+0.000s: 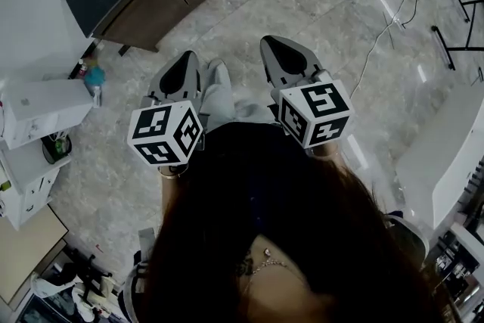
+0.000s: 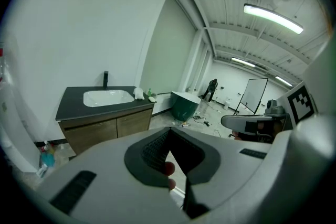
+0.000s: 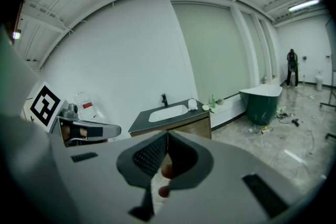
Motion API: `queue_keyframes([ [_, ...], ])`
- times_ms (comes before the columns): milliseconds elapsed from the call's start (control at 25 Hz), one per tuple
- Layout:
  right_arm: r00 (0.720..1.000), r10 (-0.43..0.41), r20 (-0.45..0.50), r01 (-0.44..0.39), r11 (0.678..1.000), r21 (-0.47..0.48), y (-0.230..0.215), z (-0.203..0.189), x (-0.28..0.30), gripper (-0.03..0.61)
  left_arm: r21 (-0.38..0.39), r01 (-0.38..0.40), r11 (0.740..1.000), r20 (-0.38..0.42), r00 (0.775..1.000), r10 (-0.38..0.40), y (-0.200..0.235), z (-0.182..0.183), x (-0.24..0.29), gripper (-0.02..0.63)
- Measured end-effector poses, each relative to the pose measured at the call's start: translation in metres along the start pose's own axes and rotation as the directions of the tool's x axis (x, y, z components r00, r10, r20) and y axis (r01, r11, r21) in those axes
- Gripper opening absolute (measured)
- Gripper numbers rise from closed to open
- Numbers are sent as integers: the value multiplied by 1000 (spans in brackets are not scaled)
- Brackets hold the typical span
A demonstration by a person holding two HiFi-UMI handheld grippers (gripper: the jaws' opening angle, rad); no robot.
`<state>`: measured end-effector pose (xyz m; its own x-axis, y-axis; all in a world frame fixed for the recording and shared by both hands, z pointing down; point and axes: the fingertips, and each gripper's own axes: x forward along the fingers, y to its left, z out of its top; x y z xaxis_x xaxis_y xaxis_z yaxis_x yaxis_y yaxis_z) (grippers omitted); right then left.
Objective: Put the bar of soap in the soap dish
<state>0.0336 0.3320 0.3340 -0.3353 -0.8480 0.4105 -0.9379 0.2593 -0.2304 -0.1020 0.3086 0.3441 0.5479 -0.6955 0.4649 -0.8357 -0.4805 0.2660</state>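
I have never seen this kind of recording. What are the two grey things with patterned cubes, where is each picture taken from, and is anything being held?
A person stands holding a two-jaw hand tool in each hand; the marker cube on each is part of it. The head view looks down from a camera on the person's head: the left gripper at left, the right gripper at right, above a grey floor. The other two pictures come from cameras riding on each gripper. Both pairs of jaws are closed and hold nothing. Ahead is a dark-topped cabinet with a white sink; the small things beside it are too small to name.
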Motion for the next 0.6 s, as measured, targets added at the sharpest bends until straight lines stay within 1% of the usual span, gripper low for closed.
queue_keyframes([
  [120, 1000, -3, -5, 3, 1000, 14, -7, 8, 24, 17, 0, 4, 1000, -8, 1000, -4, 17, 11, 21, -3],
  [280, 1000, -26, -4, 26, 999, 19, -22, 25, 62, 17, -9, 34, 999, -10, 999, -34, 39, 34, 60, -3],
  [440, 999, -54, -2, 54, 998, 15, -37, 51, 106, 17, 1, 66, 998, -12, 998, -66, 61, 65, 105, -3],
  [600, 997, -77, 15, 77, 997, 11, -52, 87, 153, 17, 25, 96, 995, -9, 995, -96, 86, 105, 146, -3],
])
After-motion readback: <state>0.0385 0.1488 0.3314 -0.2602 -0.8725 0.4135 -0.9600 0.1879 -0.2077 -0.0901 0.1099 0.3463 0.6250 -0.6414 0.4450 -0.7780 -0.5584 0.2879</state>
